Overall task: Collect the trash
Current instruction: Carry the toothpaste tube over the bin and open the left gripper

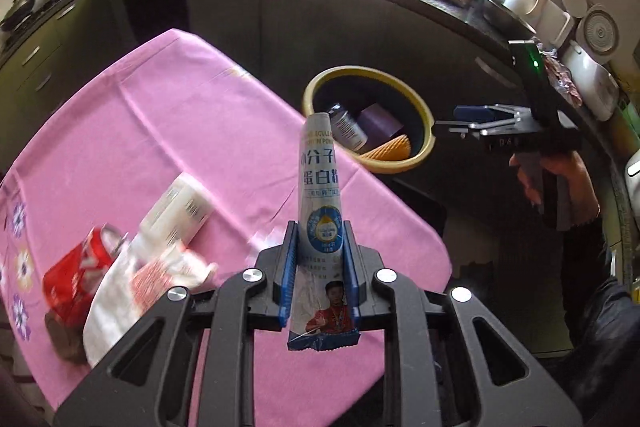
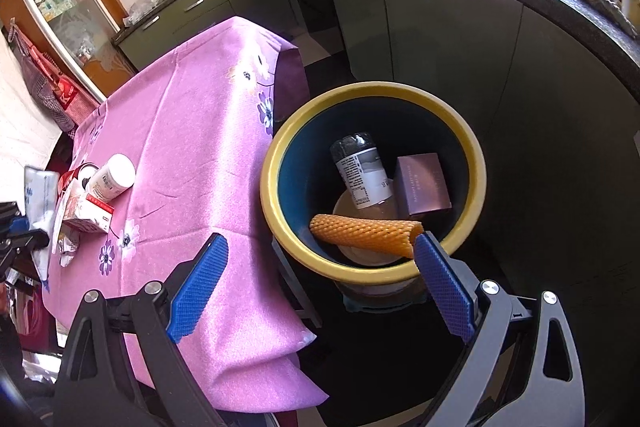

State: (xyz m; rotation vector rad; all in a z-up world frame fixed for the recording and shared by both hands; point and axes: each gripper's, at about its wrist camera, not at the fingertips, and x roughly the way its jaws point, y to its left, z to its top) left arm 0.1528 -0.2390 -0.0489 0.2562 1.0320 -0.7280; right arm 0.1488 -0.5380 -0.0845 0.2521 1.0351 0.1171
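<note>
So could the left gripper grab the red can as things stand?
Probably not: the left gripper is shut on a powder sachet, and white wrapping partly covers the red can.

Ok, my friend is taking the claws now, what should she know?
Left claw: shut on a blue-white powder sachet, held above the pink table.
Right claw: open, empty, near the yellow-rimmed bin.
Done: a bottle, purple box and orange foam net are in the bin.
Left: drop the sachet in, then fetch the red can, white bottle and crumpled wrappers.
</note>
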